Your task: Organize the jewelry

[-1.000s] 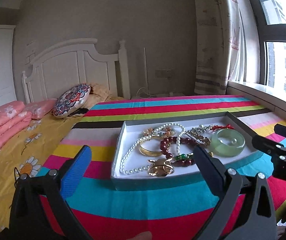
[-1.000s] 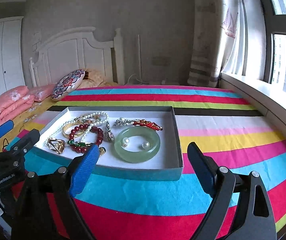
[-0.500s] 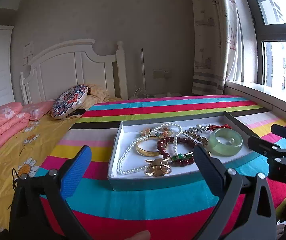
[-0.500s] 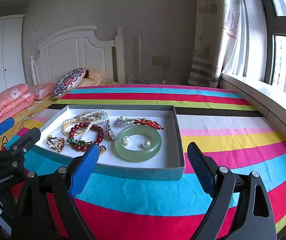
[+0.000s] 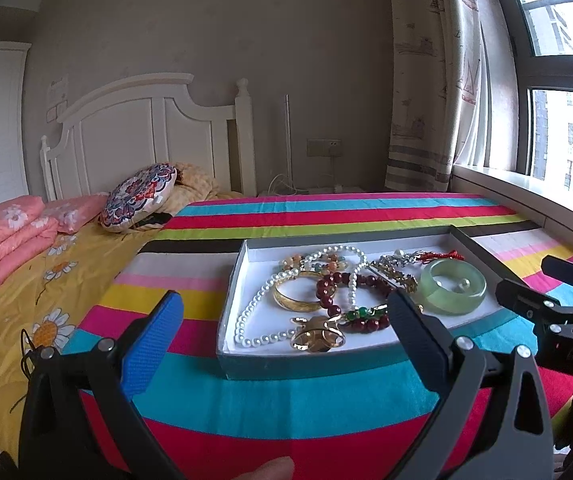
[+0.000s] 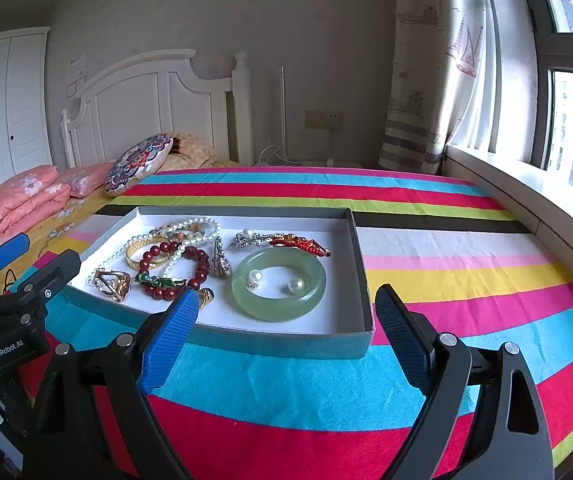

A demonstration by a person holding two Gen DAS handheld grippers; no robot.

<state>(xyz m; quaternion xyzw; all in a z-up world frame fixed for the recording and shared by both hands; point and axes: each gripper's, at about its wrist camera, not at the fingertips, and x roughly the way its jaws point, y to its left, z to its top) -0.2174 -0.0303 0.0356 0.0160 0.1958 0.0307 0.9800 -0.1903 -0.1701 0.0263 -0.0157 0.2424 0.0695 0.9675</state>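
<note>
Both grippers hover short of the jewelry box (image 6: pixel 360 276) on the striped bedspread (image 6: pixel 446 256), fingers spread wide, nothing held. Right gripper (image 6: pixel 284 334): the jade bangle (image 6: pixel 278 284) lies dead ahead, just past the box's near wall and between the finger lines, flat, with two pearl earrings (image 6: pixel 255 277) inside its ring. Left gripper (image 5: pixel 282 342): gold ring (image 5: pixel 317 336) straight ahead, pearl necklace (image 5: pixel 254 312) running away from the fingers, its long axis front-to-back; red bead bracelet (image 5: pixel 340 286) tangled over it. Bangle is far to the right of the left fingers, so the right gripper looks better placed for it.
</note>
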